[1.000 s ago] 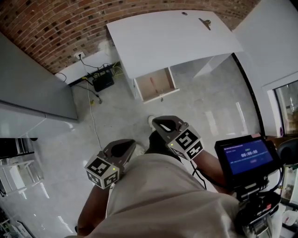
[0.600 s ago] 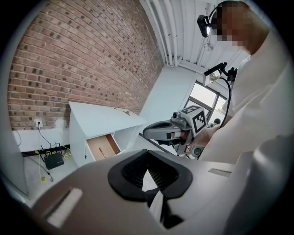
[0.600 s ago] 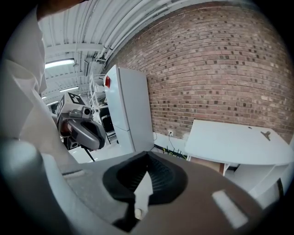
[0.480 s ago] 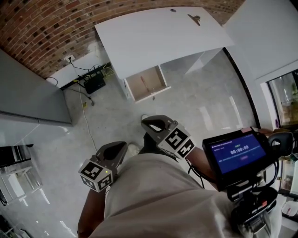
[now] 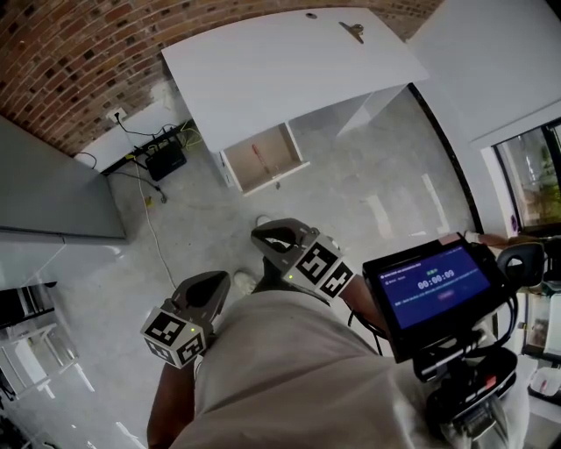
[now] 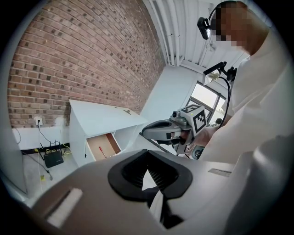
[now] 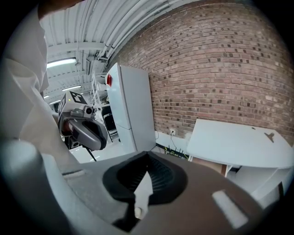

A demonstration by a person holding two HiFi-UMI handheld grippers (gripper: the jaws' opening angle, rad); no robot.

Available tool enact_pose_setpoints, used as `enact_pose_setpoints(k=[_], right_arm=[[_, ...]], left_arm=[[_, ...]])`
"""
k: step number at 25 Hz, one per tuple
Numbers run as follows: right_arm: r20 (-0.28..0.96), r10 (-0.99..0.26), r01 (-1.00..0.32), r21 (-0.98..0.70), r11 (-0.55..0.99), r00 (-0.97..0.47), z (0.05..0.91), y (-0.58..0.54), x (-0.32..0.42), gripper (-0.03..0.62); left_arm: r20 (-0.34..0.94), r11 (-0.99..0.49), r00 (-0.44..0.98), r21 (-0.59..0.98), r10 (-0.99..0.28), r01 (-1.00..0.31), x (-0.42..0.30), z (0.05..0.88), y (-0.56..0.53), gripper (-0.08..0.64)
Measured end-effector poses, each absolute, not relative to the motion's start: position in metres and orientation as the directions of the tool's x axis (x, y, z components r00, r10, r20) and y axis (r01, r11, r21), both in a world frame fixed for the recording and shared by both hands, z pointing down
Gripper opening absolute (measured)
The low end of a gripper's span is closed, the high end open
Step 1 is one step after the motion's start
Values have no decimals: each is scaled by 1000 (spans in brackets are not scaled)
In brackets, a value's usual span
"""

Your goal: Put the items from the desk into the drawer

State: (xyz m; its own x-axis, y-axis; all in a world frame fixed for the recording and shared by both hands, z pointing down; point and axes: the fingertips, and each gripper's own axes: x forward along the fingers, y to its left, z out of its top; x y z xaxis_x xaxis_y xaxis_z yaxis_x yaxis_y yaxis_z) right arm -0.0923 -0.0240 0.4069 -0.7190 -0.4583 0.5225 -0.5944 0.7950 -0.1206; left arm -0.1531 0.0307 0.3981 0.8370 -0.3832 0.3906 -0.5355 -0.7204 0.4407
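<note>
A white desk [image 5: 280, 61] stands against the brick wall, far ahead of me. Its drawer [image 5: 263, 158] is pulled open and a red screwdriver [image 5: 257, 153] lies inside. A metal clip [image 5: 353, 31] and a small dark item [image 5: 311, 15] rest on the desktop. My left gripper [image 5: 206, 294] and right gripper [image 5: 276, 241] hang close to the person's body, well short of the desk, both shut and holding nothing. In the left gripper view the drawer [image 6: 103, 146] shows beyond the shut left gripper [image 6: 148, 158]. Past the shut right gripper [image 7: 146, 163], the right gripper view shows the desk [image 7: 239, 142].
A black router with cables [image 5: 165, 160] lies on the floor by the wall, left of the desk. A grey cabinet [image 5: 53, 193] stands at the left and a white unit [image 5: 491, 61] at the right. A chest-mounted screen [image 5: 429, 285] sits by the right arm.
The head view has drifted, so desk and drawer sit further left and higher. Both grippers shifted slightly left in it, still shut and near the body.
</note>
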Motion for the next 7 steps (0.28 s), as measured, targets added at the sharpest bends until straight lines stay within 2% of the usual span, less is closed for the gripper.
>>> enact_pose_setpoints(k=[7], right_arm=[[520, -458, -594, -124, 794, -721, 407, -24, -92, 2]], left_arm=[[395, -719, 837, 444, -378, -535, -152, 397, 32, 8]])
